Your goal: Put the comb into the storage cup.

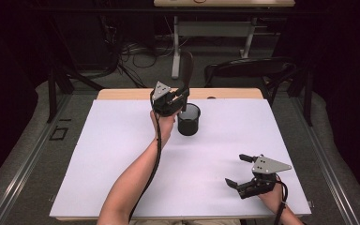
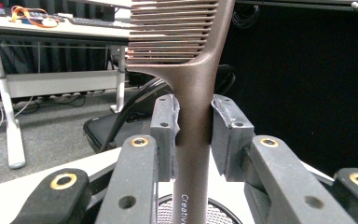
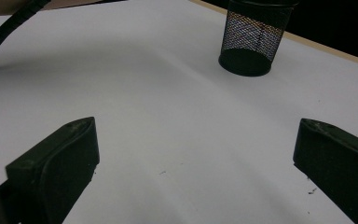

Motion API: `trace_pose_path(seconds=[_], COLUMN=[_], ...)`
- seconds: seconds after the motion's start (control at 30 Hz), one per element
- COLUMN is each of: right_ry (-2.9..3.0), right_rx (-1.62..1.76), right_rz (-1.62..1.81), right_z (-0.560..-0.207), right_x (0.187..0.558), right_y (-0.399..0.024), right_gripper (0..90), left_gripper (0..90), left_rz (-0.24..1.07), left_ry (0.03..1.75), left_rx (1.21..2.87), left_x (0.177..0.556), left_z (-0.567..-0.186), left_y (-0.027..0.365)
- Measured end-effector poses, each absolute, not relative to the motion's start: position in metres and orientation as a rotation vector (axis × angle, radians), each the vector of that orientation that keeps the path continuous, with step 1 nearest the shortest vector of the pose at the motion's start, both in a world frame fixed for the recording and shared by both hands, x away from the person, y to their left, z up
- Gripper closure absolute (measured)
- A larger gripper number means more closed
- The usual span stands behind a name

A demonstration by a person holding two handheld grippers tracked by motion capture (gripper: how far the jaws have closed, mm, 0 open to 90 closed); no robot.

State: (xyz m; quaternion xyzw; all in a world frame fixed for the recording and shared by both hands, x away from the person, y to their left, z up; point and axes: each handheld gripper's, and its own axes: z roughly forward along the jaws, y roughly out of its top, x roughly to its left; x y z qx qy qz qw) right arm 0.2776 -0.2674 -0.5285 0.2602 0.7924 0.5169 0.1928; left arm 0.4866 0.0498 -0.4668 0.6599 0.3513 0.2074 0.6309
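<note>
A brown comb (image 2: 193, 107) stands upright with its teeth on top, and my left gripper (image 2: 193, 126) is shut on its handle. In the high view the left gripper (image 1: 183, 96) holds the comb (image 1: 187, 68) over the near left rim of a black mesh cup (image 1: 189, 120) on the white table sheet. The cup's rim (image 2: 214, 212) lies right under the handle. My right gripper (image 1: 238, 169) rests near the table's front right, jaws wide apart with nothing between them. Its own view has the mesh cup (image 3: 254, 39) far ahead.
A white sheet (image 1: 122, 154) covers the table, with a wooden strip (image 1: 122, 93) along the far edge. A black chair (image 1: 248, 70) stands behind the table. A desk and loose cables sit on the floor beyond.
</note>
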Motion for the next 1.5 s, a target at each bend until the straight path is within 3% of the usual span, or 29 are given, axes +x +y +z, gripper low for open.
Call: trace_pose_path(seconds=[1.5], right_ry=[2.226], right_rx=[0.735], right_rz=[1.449], right_z=[-0.529], right_x=[0.278], right_y=[-0.268], right_gripper=[0.0], left_gripper=[72.1], left_rz=[0.484], left_ry=[0.804], left_rx=[1.591], left_x=[0.484], left_z=[-0.495], left_y=[0.043])
